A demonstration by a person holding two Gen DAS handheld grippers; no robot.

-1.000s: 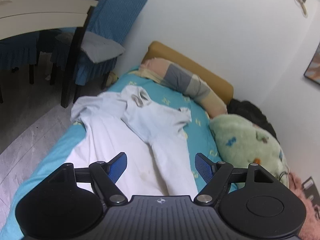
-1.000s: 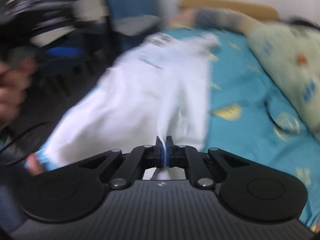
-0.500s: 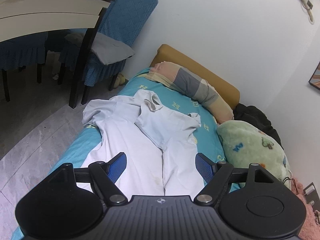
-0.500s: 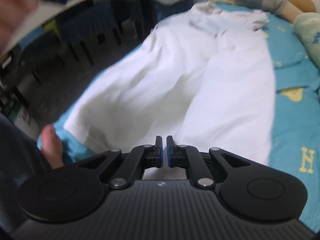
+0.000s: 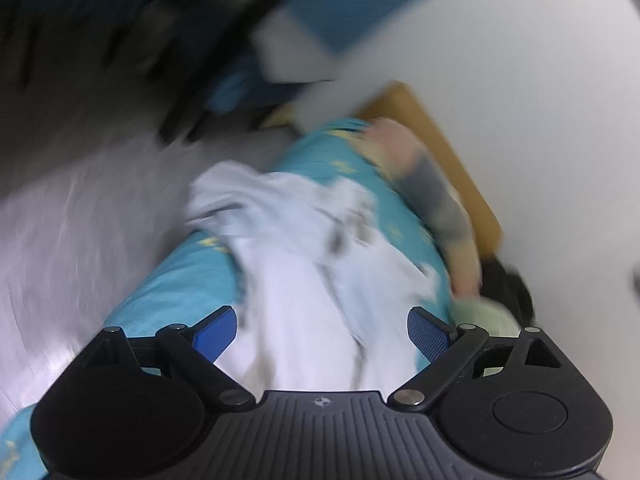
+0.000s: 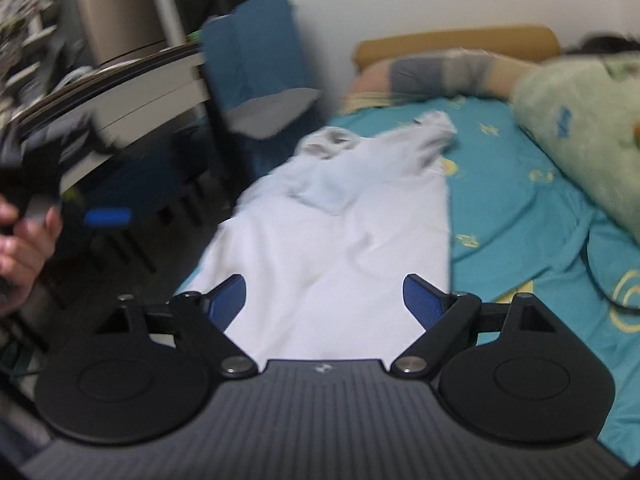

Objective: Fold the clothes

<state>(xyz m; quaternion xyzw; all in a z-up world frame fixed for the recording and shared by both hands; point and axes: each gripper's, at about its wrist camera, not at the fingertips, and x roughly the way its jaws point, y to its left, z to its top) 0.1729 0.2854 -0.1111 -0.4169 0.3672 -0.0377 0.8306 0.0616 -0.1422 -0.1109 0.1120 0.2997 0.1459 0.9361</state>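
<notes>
White garment point(image 6: 340, 240): lies lengthwise on the teal bed sheet point(image 6: 520, 216), near the bed's floor-side edge; a paler top part is bunched toward the striped bolster point(image 6: 440, 70). Not a tidy folded stack.
Left tool point(image 5: 322, 328): spread wide, holding nothing, above the cloth's near end; view badly blurred.
Right tool point(image 6: 324, 300): spread wide, empty, over the same near end.
Why so: 2 spread tools suit taking the hem's corners, I judge.
Green blanket point(image 6: 580, 120): heaped apart, at the wall side.

Spread fingers point(image 6: 226, 300) above white garment point(image 6: 340, 248)
</notes>
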